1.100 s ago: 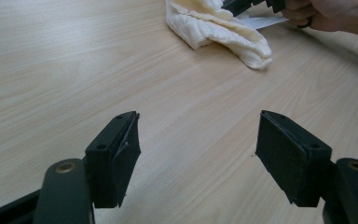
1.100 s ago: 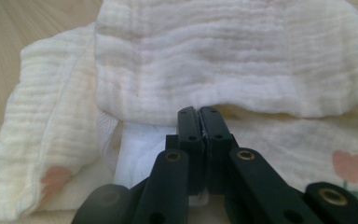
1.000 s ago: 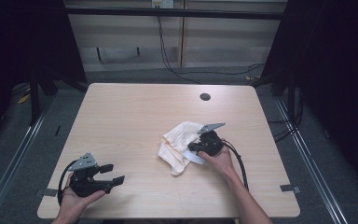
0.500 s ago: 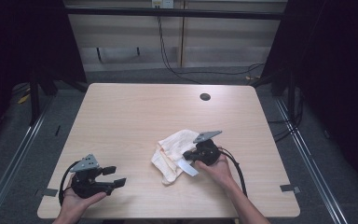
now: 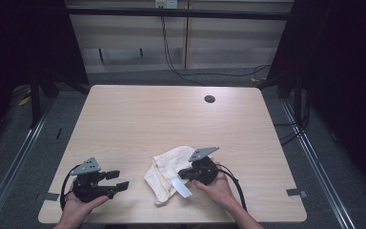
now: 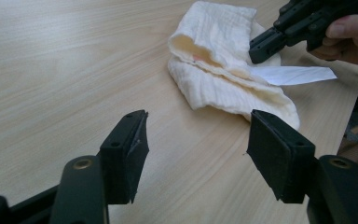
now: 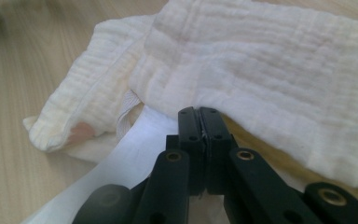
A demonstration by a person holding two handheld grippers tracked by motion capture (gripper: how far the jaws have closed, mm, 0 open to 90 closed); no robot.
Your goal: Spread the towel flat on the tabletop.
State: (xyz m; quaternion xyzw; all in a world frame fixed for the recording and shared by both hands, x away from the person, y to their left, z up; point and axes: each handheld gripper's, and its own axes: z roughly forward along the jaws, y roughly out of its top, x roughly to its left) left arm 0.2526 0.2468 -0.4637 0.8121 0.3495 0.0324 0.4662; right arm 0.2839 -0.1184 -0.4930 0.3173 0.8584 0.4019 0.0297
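A cream crumpled cloth (image 5: 164,167) lies on the wooden table (image 5: 171,119) near the front, right of centre. A white label strip (image 5: 183,188) sticks out from under it. My right gripper (image 5: 182,174) rests at the cloth's right edge, held by a hand. In the right gripper view its jaws are pressed together at the hem of the cloth (image 7: 261,60), above the label (image 7: 130,158). My left gripper (image 5: 118,180) sits at the front left in a hand, jaws wide apart and holding nothing. The left gripper view looks across bare wood toward the cloth (image 6: 214,60) and the right gripper (image 6: 263,45).
A round black cable hole (image 5: 209,99) sits near the table's far edge. Grey tape marks lie at the front right (image 5: 295,192) and front left (image 5: 50,196) corners. Cables trail on the floor behind the table. Dark frames flank both sides.
The right gripper has moved toward the front edge and leftward, dragging the cloth along with it. The left gripper has stayed nearly still.
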